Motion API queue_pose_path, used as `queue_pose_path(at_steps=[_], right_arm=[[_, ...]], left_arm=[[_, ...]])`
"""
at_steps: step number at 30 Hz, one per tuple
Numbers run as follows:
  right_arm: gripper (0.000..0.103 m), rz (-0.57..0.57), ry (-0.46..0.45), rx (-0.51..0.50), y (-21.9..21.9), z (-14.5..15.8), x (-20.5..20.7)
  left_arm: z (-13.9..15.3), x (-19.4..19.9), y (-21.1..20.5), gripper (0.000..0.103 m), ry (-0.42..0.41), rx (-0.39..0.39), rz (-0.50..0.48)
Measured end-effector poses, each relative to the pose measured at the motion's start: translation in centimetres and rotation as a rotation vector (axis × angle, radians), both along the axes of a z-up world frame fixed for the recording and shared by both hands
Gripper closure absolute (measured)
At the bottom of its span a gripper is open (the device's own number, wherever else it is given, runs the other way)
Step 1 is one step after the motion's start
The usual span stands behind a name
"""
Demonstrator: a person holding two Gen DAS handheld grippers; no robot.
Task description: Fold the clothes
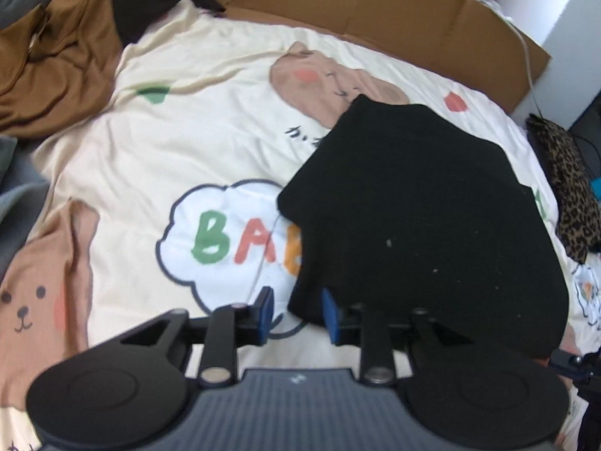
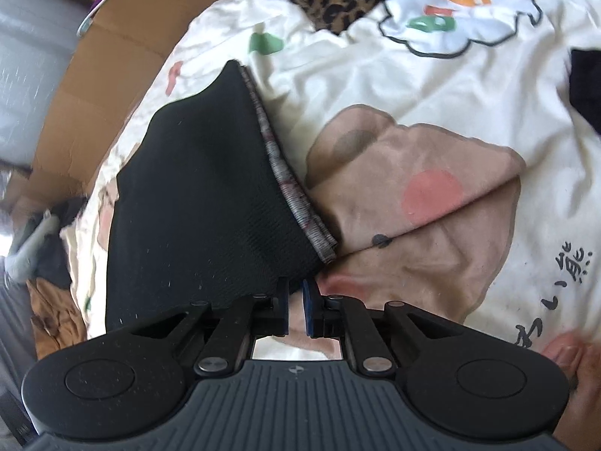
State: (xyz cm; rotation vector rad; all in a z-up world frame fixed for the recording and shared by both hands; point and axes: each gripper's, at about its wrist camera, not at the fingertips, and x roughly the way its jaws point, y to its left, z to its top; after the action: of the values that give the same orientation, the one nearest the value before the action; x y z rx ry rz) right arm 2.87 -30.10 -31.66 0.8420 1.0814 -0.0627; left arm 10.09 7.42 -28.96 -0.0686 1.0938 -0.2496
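A black garment (image 1: 420, 218), already folded into a compact, roughly triangular pad, lies flat on a cream bedspread (image 1: 195, 143) printed with cartoon bears and a cloud with coloured letters. In the right wrist view the same black garment (image 2: 203, 203) shows a grey ribbed band (image 2: 289, 191) along 1 edge, stacked in at least 2 layers, so it appears doubled over.

It looks like soft, light knit: limp, not slippery, not fragile. It should drape and sag if lifted by 1 point, so pinching a corner or the stacked band edge, through all layers, seems the safest hold, ideally with both grippers at 2 corners.

The left gripper (image 1: 296, 314) sits at the garment's near corner, jaws partly open with a clear gap; the right blue pad touches or nearly touches the fabric edge, but nothing is clamped. The right gripper (image 2: 296, 306) is at another near corner, jaws narrow with a slim gap; whether fabric is pinched there cannot be told.

Farther out lie a brown garment (image 1: 52, 64) in a rumpled heap, a leopard-print item (image 1: 571, 188) at the bed's edge, and flattened cardboard (image 1: 375, 11) behind.
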Motion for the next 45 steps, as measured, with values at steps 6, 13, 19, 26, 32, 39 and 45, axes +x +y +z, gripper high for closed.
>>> queue_pose_path(at_steps=[6, 13, 19, 26, 32, 39, 45], right_arm=[[0.067, -0.083, -0.004, 0.067, -1.0, -1.1, -0.1], [0.067, -0.146, -0.022, 0.201, -1.4, -3.0, -0.4], [0.067, -0.188, -0.032, 0.267, -1.2, -4.0, -0.1], [0.079, -0.233, -0.059, 0.329, -1.4, -4.5, -0.5], [0.077, -0.248, -0.046, 0.333, -1.2, -4.9, -0.2], [0.091, -0.267, -0.048, 0.355, -1.4, -5.2, -0.4], [0.097, -0.228, -0.062, 0.323, -1.2, -4.2, -0.1]], left_arm=[[-0.4, 0.1, 0.7, 0.066, 0.006, -0.030, -0.041], [-0.7, 0.4, 0.8, 0.064, 0.003, -0.041, -0.164], [-1.4, 0.4, 0.6, 0.064, 0.007, 0.000, -0.257], [-2.0, 0.4, -0.1, 0.066, -0.032, 0.050, -0.422], [-2.1, 1.3, -0.3, 0.066, -0.028, 0.043, -0.501], [-1.9, 1.6, -0.6, 0.090, -0.034, 0.029, -0.637], [-1.1, 2.8, 0.5, 0.098, 0.017, -0.059, -0.587]])
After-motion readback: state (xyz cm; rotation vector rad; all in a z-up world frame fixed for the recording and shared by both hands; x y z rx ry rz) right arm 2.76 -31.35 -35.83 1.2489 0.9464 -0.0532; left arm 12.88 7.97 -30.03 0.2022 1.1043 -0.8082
